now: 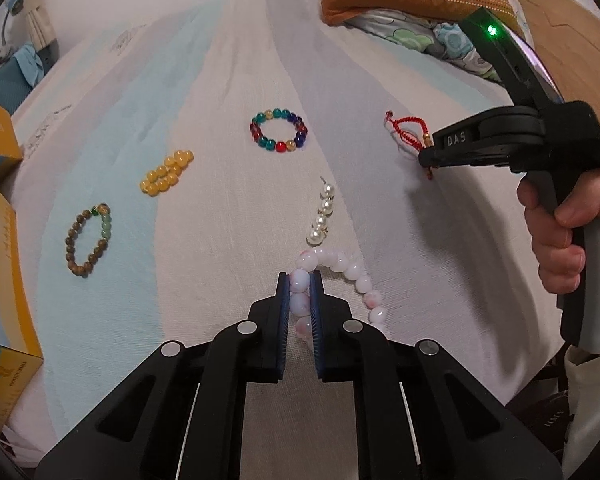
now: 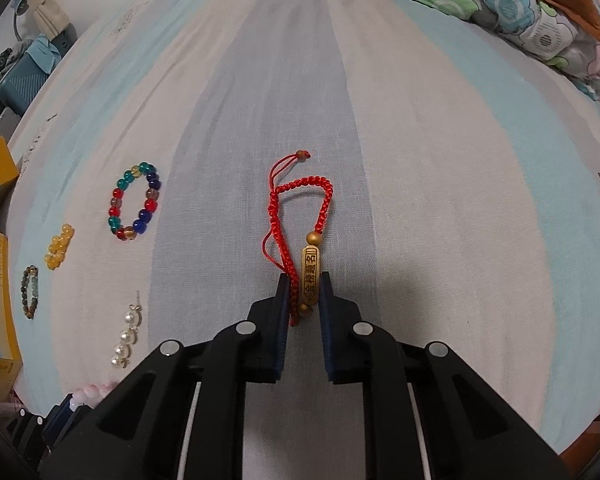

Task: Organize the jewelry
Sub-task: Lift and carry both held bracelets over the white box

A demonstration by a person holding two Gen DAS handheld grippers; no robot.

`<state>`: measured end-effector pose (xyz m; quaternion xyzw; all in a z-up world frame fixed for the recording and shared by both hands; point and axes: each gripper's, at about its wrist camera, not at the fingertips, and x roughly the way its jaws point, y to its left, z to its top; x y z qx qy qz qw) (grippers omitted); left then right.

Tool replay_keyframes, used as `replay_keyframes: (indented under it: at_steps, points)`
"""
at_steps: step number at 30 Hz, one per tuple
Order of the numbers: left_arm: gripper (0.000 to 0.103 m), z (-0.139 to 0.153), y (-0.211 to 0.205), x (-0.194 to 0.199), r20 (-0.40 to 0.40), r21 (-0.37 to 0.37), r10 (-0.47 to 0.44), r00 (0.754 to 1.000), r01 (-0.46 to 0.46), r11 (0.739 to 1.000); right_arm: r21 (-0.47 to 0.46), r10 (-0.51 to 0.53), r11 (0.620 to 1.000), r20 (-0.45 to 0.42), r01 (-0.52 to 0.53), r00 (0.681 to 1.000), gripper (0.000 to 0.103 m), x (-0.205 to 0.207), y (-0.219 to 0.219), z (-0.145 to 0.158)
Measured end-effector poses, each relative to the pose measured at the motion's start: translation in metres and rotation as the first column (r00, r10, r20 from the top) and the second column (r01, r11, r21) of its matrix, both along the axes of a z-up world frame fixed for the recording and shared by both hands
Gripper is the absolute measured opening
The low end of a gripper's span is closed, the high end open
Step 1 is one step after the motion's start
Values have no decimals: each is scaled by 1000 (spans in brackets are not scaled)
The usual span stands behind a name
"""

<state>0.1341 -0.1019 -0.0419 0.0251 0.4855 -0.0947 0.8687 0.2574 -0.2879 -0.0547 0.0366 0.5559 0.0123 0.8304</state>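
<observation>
Left claw (image 1: 300, 292): clamped on the pink-white bead bracelet (image 1: 340, 268), seen fully only in the left wrist view. Right claw (image 2: 306, 294): clamped on the red cord bracelet (image 2: 300, 200) at its brass tag, legible only in the right wrist view. Laid farther on the striped bedsheet (image 1: 220, 80): pearl strand (image 1: 322, 212), wooden bracelet (image 1: 88, 240), yellow beads (image 1: 166, 172), multicoloured bracelet (image 1: 279, 130).

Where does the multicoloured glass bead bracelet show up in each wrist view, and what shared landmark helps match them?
Left wrist view: multicoloured bead bracelet, upper centre, flat on the striped bedsheet.
Right wrist view: same bracelet, left of centre, apart from the right gripper.
Shared landmark: the pearl strand, lying nearer the cameras than the bracelet.
</observation>
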Motion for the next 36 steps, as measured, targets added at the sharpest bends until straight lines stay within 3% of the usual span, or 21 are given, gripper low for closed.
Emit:
replay_keyframes:
  at_steps: [24, 36]
  points:
    - [9, 69, 29, -7, 79, 7, 49, 996, -50, 999, -29, -10, 1000, 61, 11, 998, 13, -38, 14, 50]
    - [9, 98, 69, -11, 145, 49, 145, 979, -153, 987, -46, 37, 998, 122, -31, 992, 13, -58, 52, 82]
